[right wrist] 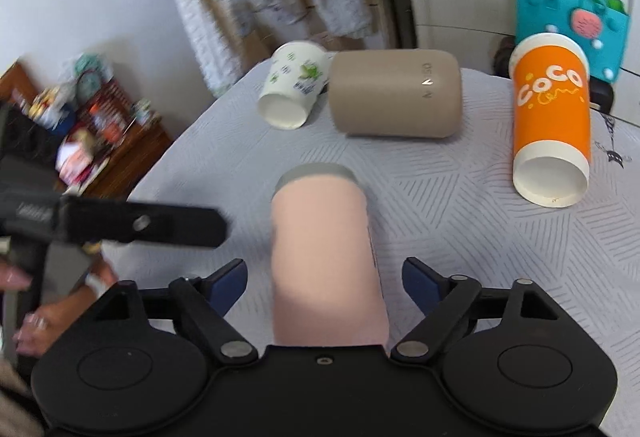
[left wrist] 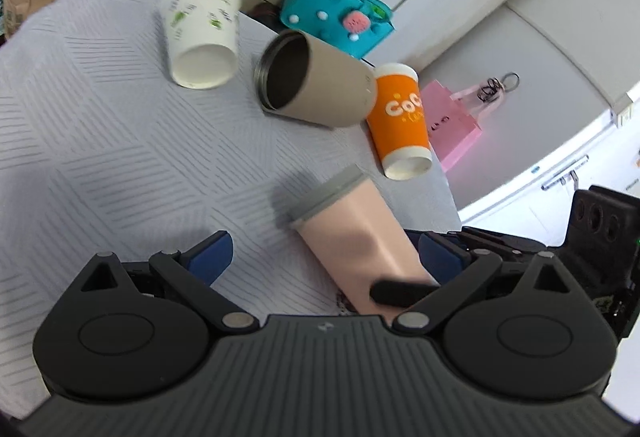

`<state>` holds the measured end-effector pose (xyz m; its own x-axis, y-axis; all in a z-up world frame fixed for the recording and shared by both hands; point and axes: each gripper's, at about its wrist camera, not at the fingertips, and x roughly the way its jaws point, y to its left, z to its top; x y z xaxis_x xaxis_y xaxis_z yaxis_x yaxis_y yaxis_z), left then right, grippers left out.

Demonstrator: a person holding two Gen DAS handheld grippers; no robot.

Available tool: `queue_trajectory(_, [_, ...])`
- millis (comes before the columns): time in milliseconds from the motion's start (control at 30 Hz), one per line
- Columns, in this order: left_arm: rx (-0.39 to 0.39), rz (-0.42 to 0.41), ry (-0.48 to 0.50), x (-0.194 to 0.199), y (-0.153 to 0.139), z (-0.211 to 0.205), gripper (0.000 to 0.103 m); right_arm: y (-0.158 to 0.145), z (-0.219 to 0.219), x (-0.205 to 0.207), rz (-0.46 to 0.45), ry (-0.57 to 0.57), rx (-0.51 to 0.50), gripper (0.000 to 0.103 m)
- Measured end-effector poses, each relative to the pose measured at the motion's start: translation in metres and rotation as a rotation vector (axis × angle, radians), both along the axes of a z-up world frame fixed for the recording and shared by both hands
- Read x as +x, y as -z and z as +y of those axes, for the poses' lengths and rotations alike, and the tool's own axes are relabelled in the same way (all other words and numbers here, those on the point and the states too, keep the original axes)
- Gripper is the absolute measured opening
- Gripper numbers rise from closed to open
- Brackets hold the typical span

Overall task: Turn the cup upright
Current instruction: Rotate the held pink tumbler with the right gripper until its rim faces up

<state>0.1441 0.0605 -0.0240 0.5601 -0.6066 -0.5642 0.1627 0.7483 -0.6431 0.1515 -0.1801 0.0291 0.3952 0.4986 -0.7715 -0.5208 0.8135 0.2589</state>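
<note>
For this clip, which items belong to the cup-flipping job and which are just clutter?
Job:
pink cup with grey rim, lying between the open right gripper
tan cylindrical tumbler
orange paper cup
white paper cup with green print
open left gripper

Clutter:
teal handbag
pink gift bag

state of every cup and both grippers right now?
Pink cup: on its side, between the right gripper's fingers.
Tan cup: on its side.
Orange cup: on its side.
White cup: on its side.
Right gripper: open around the pink cup.
Left gripper: open.
</note>
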Motion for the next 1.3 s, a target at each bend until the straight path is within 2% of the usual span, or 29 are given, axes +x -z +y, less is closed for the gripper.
queue_trajectory(133, [-0.055,0.016,0.052,0.003,0.002,-0.011,0.097,-0.001,-0.003,-0.003,0.001,-0.098,-0.027,0.092])
queue_trajectory(200, [-0.104,0.036,0.029,0.005,0.005,-0.012,0.095,-0.001,-0.005,0.000,0.003,-0.127,-0.037,0.093])
queue_trajectory(333, [-0.148,0.067,0.010,0.007,0.008,-0.016,0.090,-0.001,-0.006,0.009,0.025,-0.177,-0.035,0.093])
queue_trajectory(500, [-0.132,0.088,0.029,0.010,0.011,-0.028,0.085,0.001,0.000,0.016,0.056,-0.209,-0.016,0.092])
queue_trajectory(533, [-0.129,0.092,0.030,0.011,0.011,-0.028,0.082,0.002,0.002,0.016,0.047,-0.208,-0.027,0.091])
queue_trajectory(600, [-0.129,0.105,0.007,0.012,0.014,-0.030,0.069,0.003,0.007,0.013,0.007,-0.213,-0.091,0.087])
queue_trajectory(667, [-0.112,0.095,-0.006,0.013,0.015,-0.030,0.067,0.004,0.011,0.013,-0.034,-0.212,-0.144,0.087])
queue_trajectory(733, [-0.106,0.096,-0.004,0.014,0.015,-0.031,0.066,0.005,0.009,0.016,-0.015,-0.211,-0.124,0.075])
queue_trajectory(800, [-0.109,0.098,-0.001,0.015,0.016,-0.032,0.066,0.005,0.007,0.017,-0.003,-0.216,-0.106,0.070])
queue_trajectory(1100, [-0.117,0.078,-0.014,0.019,0.025,-0.037,0.070,0.012,-0.007,0.019,0.057,-0.107,-0.011,0.069])
queue_trajectory(1300, [-0.101,0.057,-0.007,0.020,0.025,-0.042,0.072,0.012,-0.008,0.003,-0.020,-0.070,-0.020,0.068])
